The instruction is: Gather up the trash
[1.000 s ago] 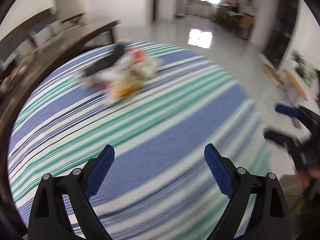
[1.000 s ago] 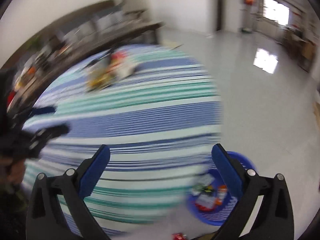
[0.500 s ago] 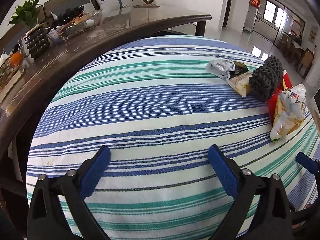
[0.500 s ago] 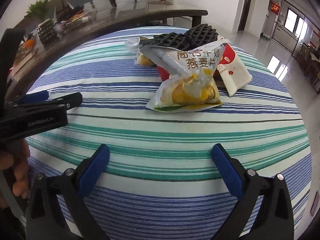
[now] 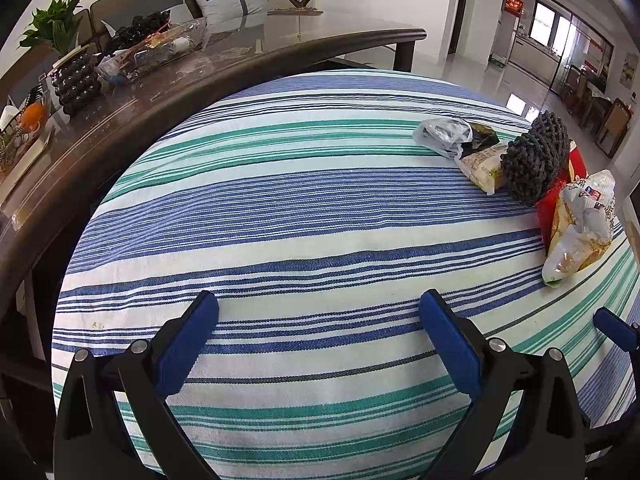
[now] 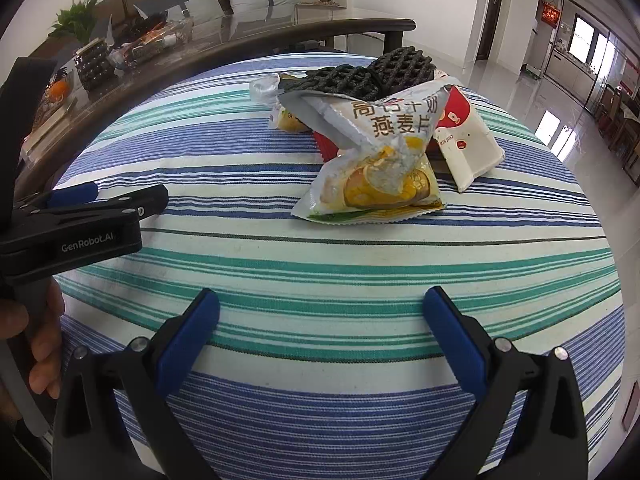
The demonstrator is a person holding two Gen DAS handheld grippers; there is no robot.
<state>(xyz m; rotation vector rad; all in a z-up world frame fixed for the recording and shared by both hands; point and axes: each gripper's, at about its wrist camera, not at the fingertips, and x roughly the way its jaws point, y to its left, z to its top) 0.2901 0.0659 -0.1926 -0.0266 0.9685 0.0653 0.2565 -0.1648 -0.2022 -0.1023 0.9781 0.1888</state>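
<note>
Crowding the dark table [image 5: 280, 54]: plant [image 5: 56, 28], tray [image 5: 160, 50].

trash: wrappers [image 6: 372, 172], black mesh [image 6: 376, 74] | heaped, touching | striped tablecloth [image 6: 320, 264]

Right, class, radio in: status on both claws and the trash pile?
Left claw open, empty. Right claw open, empty. Crumpled yellow-and-silver snack packet heads the wrapper pile on the striped tablecloth, untouched. Path clear.

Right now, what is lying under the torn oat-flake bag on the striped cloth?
Under the oat-flake bag a red wrapper shows, with a white-and-red packet tucked beneath its right side. The bag hides the rest.
</note>
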